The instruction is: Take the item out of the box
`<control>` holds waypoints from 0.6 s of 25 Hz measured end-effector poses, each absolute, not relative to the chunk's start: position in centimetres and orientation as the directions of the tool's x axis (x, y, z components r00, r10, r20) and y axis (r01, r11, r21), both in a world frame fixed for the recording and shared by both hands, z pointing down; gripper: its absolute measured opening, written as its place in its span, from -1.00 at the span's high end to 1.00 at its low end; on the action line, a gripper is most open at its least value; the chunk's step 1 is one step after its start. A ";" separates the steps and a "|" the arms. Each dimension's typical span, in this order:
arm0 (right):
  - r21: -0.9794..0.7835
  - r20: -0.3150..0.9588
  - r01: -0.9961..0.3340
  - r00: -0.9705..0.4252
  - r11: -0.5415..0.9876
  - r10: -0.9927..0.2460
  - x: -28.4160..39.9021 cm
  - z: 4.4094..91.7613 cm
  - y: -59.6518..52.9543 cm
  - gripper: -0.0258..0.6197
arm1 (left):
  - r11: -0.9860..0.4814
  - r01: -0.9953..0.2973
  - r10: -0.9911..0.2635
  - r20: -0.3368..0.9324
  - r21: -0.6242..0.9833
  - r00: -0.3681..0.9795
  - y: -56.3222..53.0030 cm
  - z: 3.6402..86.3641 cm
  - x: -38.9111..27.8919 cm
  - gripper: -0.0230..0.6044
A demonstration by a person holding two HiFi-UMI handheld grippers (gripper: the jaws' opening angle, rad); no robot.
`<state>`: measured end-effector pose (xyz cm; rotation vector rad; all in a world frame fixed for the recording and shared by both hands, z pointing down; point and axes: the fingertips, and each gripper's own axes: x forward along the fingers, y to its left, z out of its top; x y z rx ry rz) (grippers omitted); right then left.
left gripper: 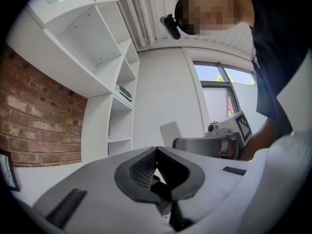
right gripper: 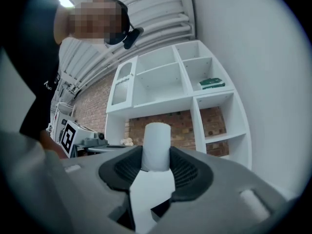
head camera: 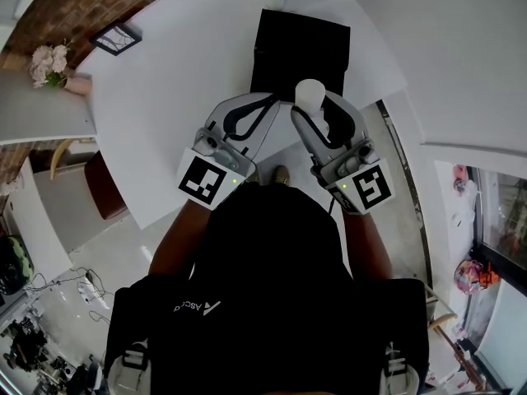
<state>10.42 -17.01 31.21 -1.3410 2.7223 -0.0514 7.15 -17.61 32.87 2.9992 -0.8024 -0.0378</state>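
The white tube (head camera: 311,95) is clamped across its sides by the right claw (head camera: 318,110), upper centre, above the black box (head camera: 300,52); judged light, stiff, smooth, slip-prone; the left claw (head camera: 272,100) is closed, empty.

From the head we look steeply down on the left gripper (head camera: 265,101), right gripper (head camera: 319,109) and table (head camera: 165,81). Each gripper camera sits close behind its own jaws, tilted upward. Both share the shelves (left gripper: 114,89) and brick wall (left gripper: 34,121), and each catches the other gripper.
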 end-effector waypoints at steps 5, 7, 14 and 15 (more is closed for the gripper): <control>-0.049 -0.130 -0.794 -0.596 0.606 -0.792 10.6 30.5 -15.7 0.38 | -0.868 -0.495 -0.496 -0.020 0.030 0.868 -17.0 32.4 7.4 0.93; -0.050 -0.140 -0.797 -0.592 0.602 -0.794 10.8 30.4 -15.3 0.38 | -0.869 -0.494 -0.495 -0.022 0.027 0.869 -16.8 32.3 7.5 0.93; -0.034 -0.159 -0.807 -0.578 0.590 -0.800 11.3 30.0 -14.4 0.38 | -0.871 -0.492 -0.492 -0.024 0.024 0.870 -16.3 32.0 7.8 0.93; -0.031 -0.160 -0.808 -0.577 0.588 -0.801 11.4 30.0 -14.4 0.39 | -0.870 -0.492 -0.492 -0.025 0.024 0.870 -16.3 32.0 7.8 0.93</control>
